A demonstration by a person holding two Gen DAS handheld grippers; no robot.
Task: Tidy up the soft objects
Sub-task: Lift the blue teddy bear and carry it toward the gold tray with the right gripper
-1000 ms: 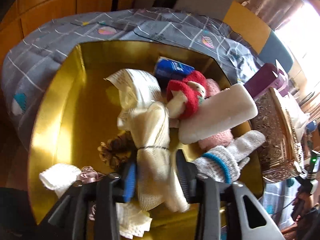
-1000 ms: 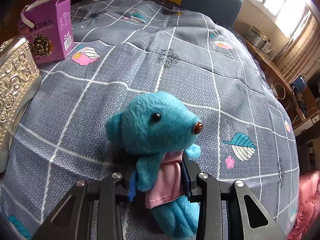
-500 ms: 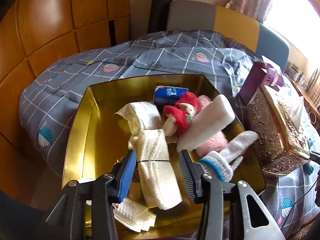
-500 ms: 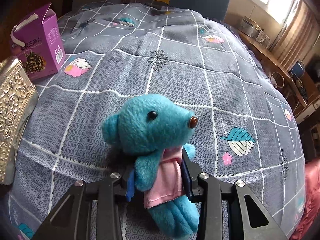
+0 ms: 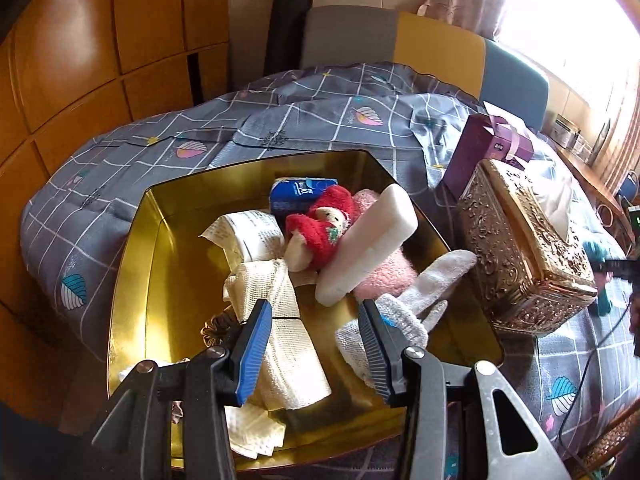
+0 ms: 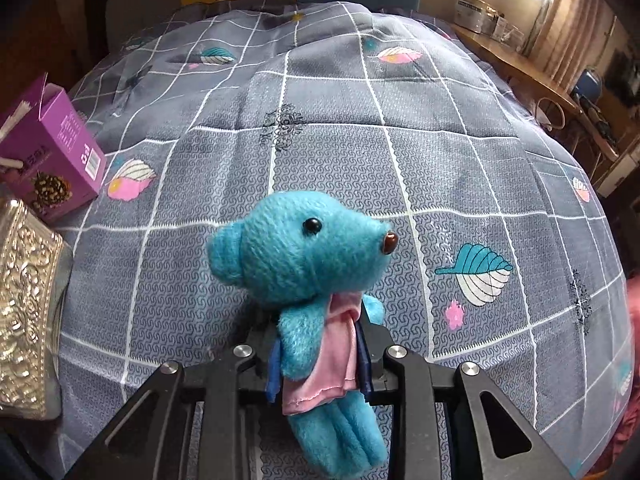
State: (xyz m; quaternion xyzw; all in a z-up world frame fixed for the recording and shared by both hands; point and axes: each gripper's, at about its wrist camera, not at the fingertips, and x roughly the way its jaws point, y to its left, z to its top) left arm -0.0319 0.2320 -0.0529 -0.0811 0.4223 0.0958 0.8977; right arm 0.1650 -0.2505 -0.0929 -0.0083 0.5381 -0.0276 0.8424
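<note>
Right gripper [image 6: 320,360] jaws closing, clamped on blue bear [image 6: 304,256], left gripper [image 5: 316,344] jaws apart above gold tray [image 5: 132,280], gauze roll [image 5: 280,336] below.

blue plush bear [image 6: 304,264] between closing right gripper [image 6: 320,364] pads, above grey leaf-print bedspread [image 6: 400,152]

Both tools share one build: the left claw [image 5: 316,344] and the right claw [image 6: 318,360] are black, angular frames with triangular cut-outs in their outer arms. Round silver screws sit at the pivots. Each finger carries a ridged blue pad [image 5: 254,346] on its inner face, with darker blue pads [image 6: 273,372] on the right one.
</note>
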